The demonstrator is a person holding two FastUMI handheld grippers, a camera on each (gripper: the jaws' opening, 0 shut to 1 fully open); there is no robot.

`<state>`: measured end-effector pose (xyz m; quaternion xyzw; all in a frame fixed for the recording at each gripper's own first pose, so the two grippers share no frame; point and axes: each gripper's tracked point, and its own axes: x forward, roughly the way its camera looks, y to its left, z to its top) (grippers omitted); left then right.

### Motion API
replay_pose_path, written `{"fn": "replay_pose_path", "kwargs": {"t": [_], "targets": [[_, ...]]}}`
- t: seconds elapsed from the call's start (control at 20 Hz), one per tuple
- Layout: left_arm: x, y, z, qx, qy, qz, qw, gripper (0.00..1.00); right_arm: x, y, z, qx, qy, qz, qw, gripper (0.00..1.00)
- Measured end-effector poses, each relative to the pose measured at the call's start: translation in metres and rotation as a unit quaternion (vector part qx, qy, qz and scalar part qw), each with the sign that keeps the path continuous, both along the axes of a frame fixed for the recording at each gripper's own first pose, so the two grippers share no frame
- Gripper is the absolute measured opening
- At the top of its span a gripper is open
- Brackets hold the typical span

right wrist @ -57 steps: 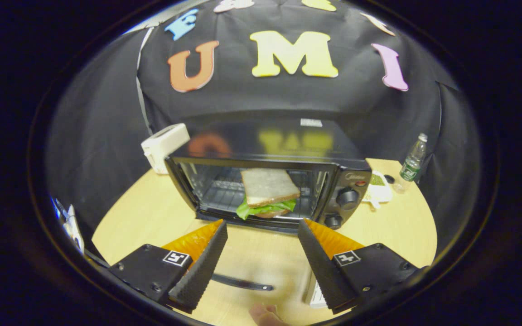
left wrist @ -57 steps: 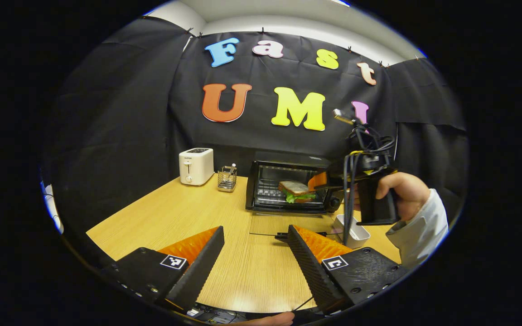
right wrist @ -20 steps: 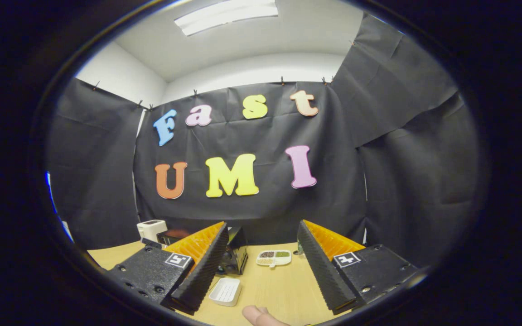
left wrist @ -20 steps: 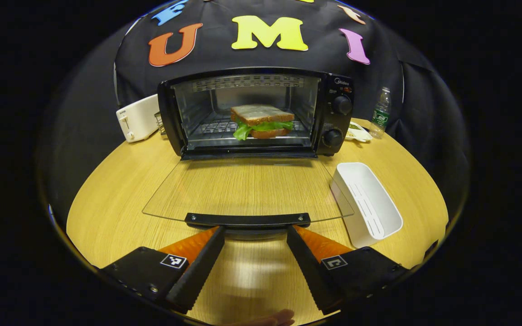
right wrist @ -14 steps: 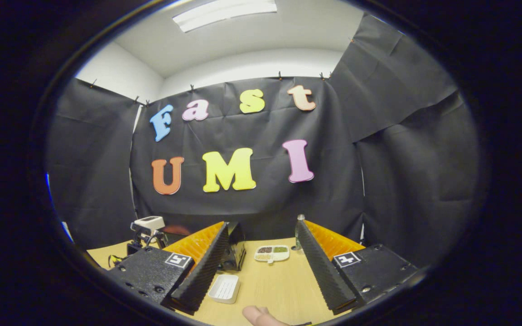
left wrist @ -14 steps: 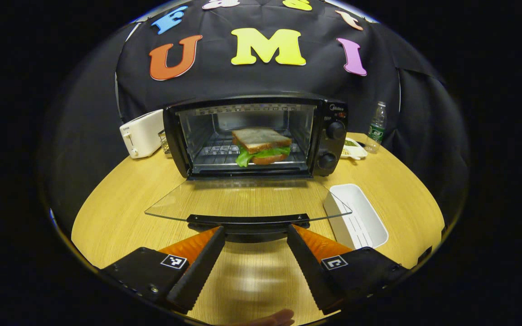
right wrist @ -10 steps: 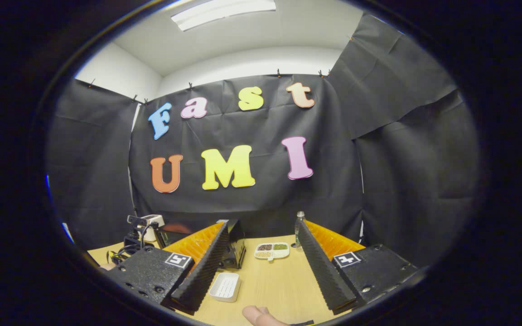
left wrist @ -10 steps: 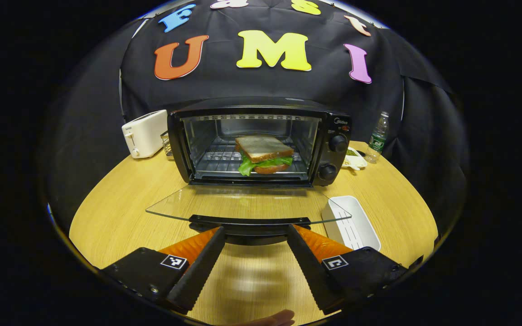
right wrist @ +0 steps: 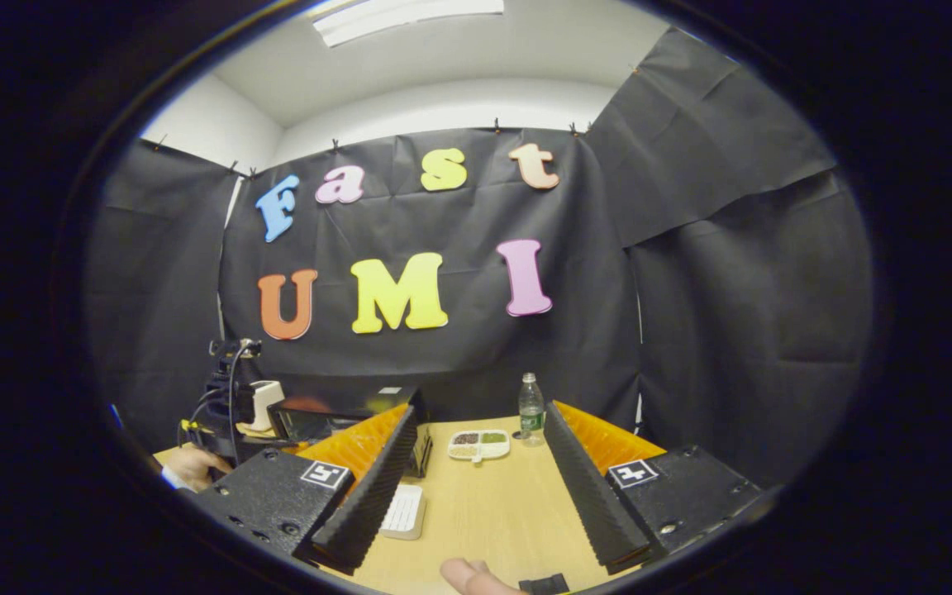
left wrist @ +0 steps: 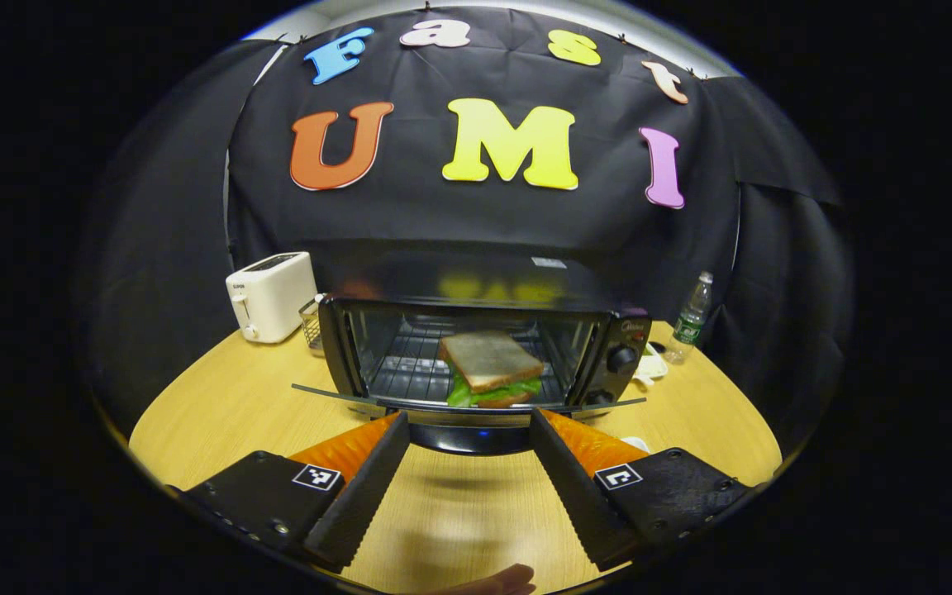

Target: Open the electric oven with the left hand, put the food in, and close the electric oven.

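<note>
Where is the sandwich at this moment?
In the left gripper view, the sandwich lies on the rack inside the electric oven, toward its right side, near the knobs.

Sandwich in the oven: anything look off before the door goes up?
The sandwich sits turned at an angle on the rack, near the front lip of the oven. The glass door is partly raised; nothing spilled or damaged.

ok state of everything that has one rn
oven door: partly raised, not shut
sandwich: inside oven on the rack
left gripper: open, fingers either side of door handle
right gripper: open, empty
bottle: upright, capped
</note>
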<state>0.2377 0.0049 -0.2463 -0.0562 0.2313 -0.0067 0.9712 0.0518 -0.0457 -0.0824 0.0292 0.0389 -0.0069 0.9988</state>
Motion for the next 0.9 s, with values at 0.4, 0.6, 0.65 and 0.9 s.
{"fn": "replay_pose_path", "kwargs": {"t": [0.4, 0.6, 0.65, 0.9], "targets": [[-0.023, 0.012, 0.050, -0.042, -0.046, 0.014, 0.998, 0.79, -0.022, -0.007, 0.001, -0.013, 0.005, -0.017, 1.000, 0.97], [-0.064, 0.022, 0.084, -0.020, -0.084, 0.020, 0.996, 0.92, -0.035, -0.010, 0.004, -0.002, 0.000, -0.022, 1.000, 0.97], [-0.078, 0.023, 0.094, -0.018, -0.094, 0.020, 0.995, 0.92, -0.039, -0.009, 0.005, -0.002, 0.000, -0.021, 1.000, 0.97], [-0.153, 0.020, 0.138, -0.020, -0.134, 0.014, 0.991, 0.92, -0.063, -0.010, 0.016, -0.002, -0.016, -0.020, 1.000, 0.97]]}}
